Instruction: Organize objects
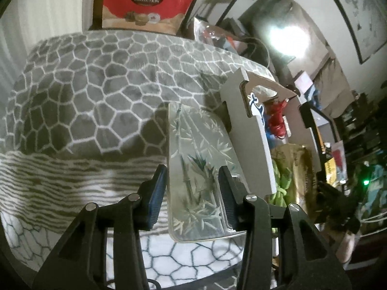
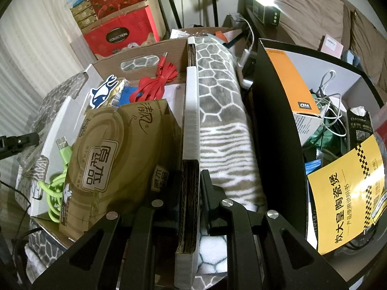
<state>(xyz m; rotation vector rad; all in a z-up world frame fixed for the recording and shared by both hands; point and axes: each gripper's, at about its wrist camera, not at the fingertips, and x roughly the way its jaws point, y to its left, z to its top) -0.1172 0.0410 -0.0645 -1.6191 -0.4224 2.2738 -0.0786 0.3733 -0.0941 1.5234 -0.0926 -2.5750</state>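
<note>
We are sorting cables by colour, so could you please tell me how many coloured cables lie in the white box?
2: a red cable at the far end, and a green cable at the near left beside the tissue pack. Others may be hidden beneath.

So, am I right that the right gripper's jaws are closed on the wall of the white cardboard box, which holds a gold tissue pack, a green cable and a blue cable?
Nearly: the second cable is red, not blue. The right wrist view shows the red cable coiled at the far end of the cardboard box, behind the gold tissue pack, with the green cable nearer. The right gripper does clamp the box wall.
</note>
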